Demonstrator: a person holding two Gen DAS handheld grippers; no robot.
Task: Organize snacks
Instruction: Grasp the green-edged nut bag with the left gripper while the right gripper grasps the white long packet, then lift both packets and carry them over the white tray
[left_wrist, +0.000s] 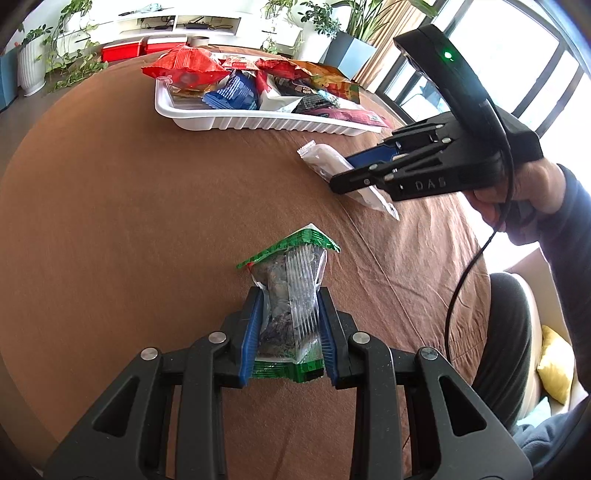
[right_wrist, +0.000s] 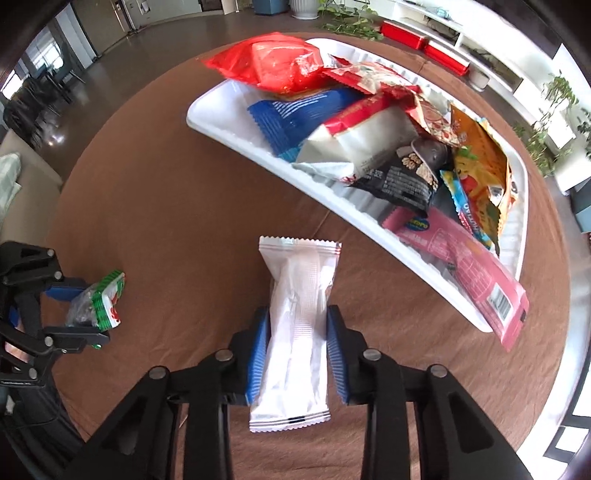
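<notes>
My left gripper (left_wrist: 289, 325) is shut on a green-edged clear snack packet (left_wrist: 291, 295) and holds it over the brown tablecloth; it also shows in the right wrist view (right_wrist: 96, 306). My right gripper (right_wrist: 297, 347) is shut on a white snack packet (right_wrist: 297, 328), seen in the left wrist view (left_wrist: 332, 166) between that gripper's fingers (left_wrist: 354, 177). A white tray (left_wrist: 258, 123) at the far side, also in the right wrist view (right_wrist: 221, 122), holds several snack packets, red, blue, black, orange and pink.
The round table has a brown cloth (left_wrist: 129, 206). Red boxes (left_wrist: 122, 50), potted plants (left_wrist: 33, 62) and a white shelf stand beyond it. A sofa with a yellow cushion (left_wrist: 556, 365) is at the right.
</notes>
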